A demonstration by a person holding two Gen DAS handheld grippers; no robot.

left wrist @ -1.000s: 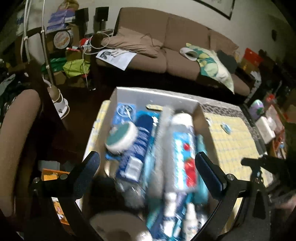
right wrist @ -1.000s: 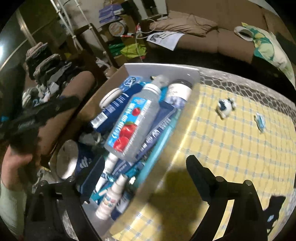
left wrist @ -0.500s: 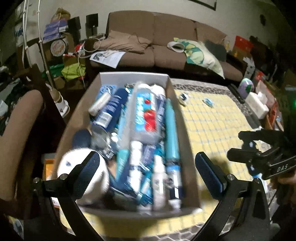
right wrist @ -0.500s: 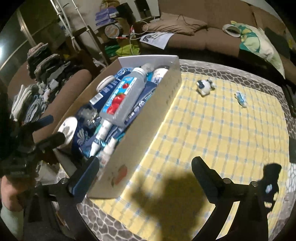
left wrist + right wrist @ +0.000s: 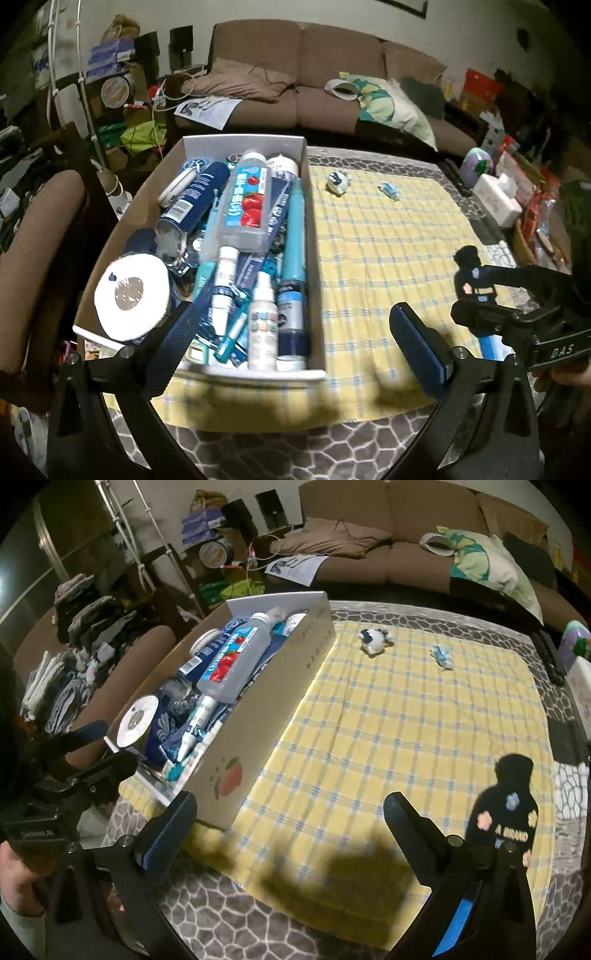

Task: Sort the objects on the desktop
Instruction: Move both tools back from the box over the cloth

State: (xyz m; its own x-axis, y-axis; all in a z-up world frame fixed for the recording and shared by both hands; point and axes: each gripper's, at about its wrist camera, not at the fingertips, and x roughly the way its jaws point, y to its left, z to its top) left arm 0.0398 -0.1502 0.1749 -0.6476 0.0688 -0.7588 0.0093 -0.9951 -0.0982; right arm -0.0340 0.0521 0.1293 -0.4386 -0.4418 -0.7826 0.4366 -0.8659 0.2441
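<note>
While the full box (image 5: 240,372) sat left of centre on the checked cloth (image 5: 373,258), the left gripper (image 5: 295,334) and right gripper (image 5: 290,821) gaped wide, empty; a black object (image 5: 506,812) at lower right was half hidden.

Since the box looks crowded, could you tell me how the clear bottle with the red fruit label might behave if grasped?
The clear bottle lies on top of the pile in the box, so it may roll or slide. Its smooth plastic looks somewhat slippery, probably rigid.
</note>
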